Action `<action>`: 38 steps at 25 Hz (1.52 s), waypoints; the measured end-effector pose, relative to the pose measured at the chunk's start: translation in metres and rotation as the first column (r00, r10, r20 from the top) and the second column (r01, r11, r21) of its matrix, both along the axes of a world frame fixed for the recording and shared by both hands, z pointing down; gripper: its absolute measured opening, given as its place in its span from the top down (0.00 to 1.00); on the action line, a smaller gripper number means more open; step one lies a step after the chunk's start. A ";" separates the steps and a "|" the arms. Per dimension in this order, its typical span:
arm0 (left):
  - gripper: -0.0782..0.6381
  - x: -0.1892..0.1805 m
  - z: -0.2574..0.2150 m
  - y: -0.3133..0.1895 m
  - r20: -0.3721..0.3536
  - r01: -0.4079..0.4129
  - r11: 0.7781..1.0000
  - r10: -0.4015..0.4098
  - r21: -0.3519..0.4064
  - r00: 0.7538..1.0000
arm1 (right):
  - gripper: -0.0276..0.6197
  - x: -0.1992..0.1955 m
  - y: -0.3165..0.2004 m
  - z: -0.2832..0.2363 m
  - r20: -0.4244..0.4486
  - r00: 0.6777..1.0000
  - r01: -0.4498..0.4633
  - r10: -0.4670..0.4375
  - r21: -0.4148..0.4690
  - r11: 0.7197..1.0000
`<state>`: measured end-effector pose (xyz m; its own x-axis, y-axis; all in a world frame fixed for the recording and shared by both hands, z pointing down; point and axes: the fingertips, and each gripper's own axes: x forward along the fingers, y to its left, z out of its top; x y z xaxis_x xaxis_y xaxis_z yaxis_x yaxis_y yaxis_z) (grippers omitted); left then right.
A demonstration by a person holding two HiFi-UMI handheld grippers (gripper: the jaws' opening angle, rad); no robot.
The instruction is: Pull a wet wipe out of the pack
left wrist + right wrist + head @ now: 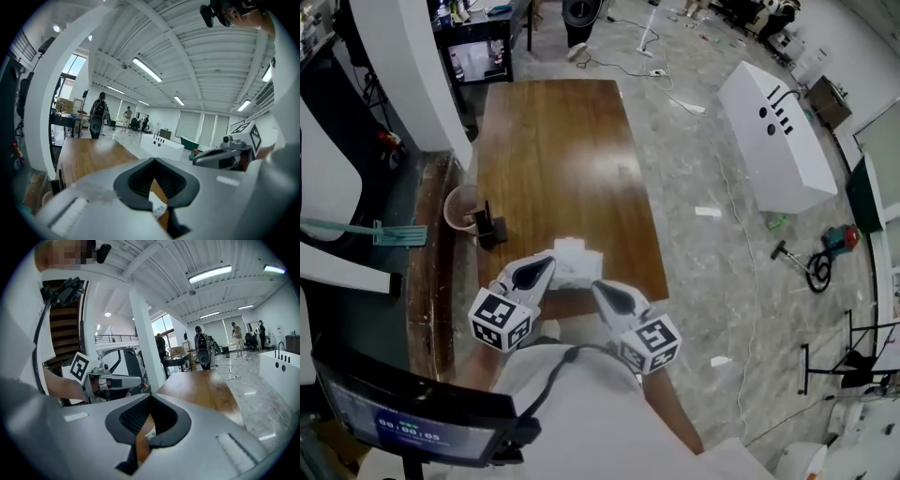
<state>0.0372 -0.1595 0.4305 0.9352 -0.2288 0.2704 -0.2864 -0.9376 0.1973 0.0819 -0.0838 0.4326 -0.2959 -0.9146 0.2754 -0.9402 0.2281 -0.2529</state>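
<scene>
A white wet wipe pack (577, 264) lies on the brown wooden table (553, 150), close to its near edge. My left gripper (547, 266) is shut and empty, its tips at the pack's left side. The right gripper (598, 287) is also shut and empty, just at the pack's near right corner. In the left gripper view the jaws (154, 161) meet, a bit of white pack (158, 209) shows through the gap below them, and the right gripper (219, 158) sits alongside. In the right gripper view the jaws (151, 397) are closed, with the left gripper (115, 381) beside them.
A pinkish cup (461, 208) and a small black object (492, 230) stand by the table's left edge. A white pillar (412, 66) rises at the far left. A long white box (778, 136), cables and a tool (825, 255) lie on the floor to the right. A screen (412, 417) sits at lower left.
</scene>
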 end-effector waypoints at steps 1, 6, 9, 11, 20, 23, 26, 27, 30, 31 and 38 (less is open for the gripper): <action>0.88 0.004 0.001 -0.005 -0.005 -0.018 1.000 0.018 -0.006 1.000 | 0.94 0.002 -0.003 0.002 -0.005 1.000 -0.013 0.013 -0.010 1.000; 0.88 0.017 0.004 -0.021 -0.023 -0.074 0.997 0.073 -0.033 0.997 | 0.94 0.008 -0.015 0.012 -0.020 0.999 -0.048 0.047 -0.051 0.998; 0.88 0.017 0.012 -0.025 -0.011 -0.076 0.996 0.075 -0.044 0.997 | 0.94 0.015 -0.022 0.029 -0.066 0.997 -0.038 0.033 -0.079 0.996; 0.88 0.013 0.022 -0.028 0.005 -0.065 0.996 0.065 -0.054 0.998 | 0.94 0.018 -0.028 0.044 -0.101 0.995 -0.018 0.008 -0.106 0.994; 0.80 0.001 0.071 -0.022 0.154 0.011 0.998 -0.001 -0.065 0.988 | 0.94 0.020 -0.054 0.070 -0.092 0.984 0.134 -0.150 -0.157 0.978; 0.74 0.007 0.092 -0.013 0.209 0.051 0.996 -0.034 -0.078 0.977 | 0.94 0.021 -0.058 0.076 -0.095 0.972 0.194 -0.213 -0.174 0.965; 0.71 0.016 0.121 -0.005 0.276 0.064 0.994 -0.038 -0.087 0.960 | 0.94 0.024 -0.061 0.088 -0.094 0.959 0.247 -0.268 -0.188 0.951; 0.70 0.019 0.132 -0.002 0.303 0.068 0.994 -0.038 -0.089 0.952 | 0.94 0.025 -0.061 0.093 -0.093 0.953 0.265 -0.287 -0.197 0.944; 0.70 0.027 0.159 0.002 0.365 0.110 0.992 -0.078 -0.069 0.928 | 0.94 0.027 -0.058 0.106 -0.084 0.938 0.312 -0.337 -0.220 0.924; 0.70 0.029 0.166 0.003 0.383 0.132 0.989 -0.098 -0.063 0.919 | 0.94 0.028 -0.056 0.109 -0.077 0.934 0.324 -0.348 -0.225 0.919; 0.74 0.036 0.192 -0.009 0.448 0.252 0.968 -0.216 -0.020 0.867 | 0.94 0.037 -0.055 0.126 -0.043 0.915 0.378 -0.400 -0.250 0.892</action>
